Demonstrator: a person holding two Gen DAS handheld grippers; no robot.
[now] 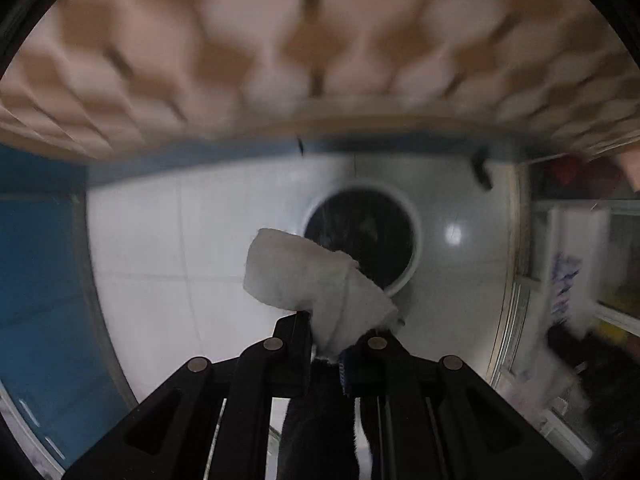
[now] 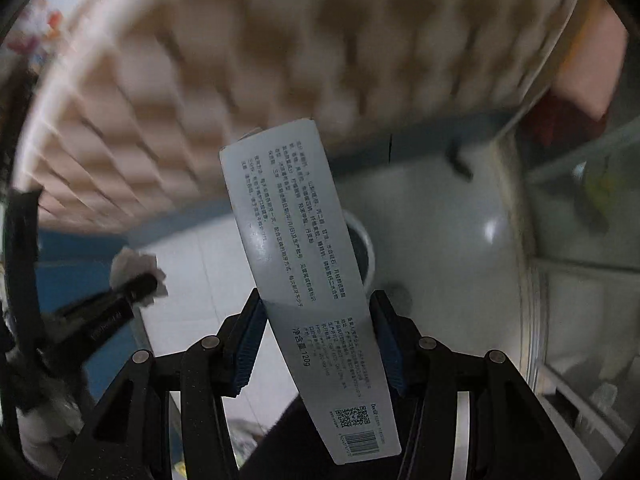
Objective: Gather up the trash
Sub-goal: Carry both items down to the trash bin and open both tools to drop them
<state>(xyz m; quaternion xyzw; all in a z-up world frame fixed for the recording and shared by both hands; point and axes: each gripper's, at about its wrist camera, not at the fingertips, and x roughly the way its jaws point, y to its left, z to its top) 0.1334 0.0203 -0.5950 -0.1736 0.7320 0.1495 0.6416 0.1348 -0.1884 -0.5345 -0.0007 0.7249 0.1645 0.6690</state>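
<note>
My left gripper is shut on a crumpled white tissue, which hangs over the white tiled floor. Just beyond the tissue stands a round bin with a white rim and a dark inside. My right gripper is shut on a long grey-white carton printed with text, a QR code and a barcode. The carton juts up past the fingers and hides most of the bin. In the right wrist view, the left gripper and its tissue show at the left.
A checkered beige-and-white tablecloth overhangs the far side of the floor. A blue surface borders the left. Glass-fronted shelving with blurred items stands on the right. A small dark object lies near the table's edge.
</note>
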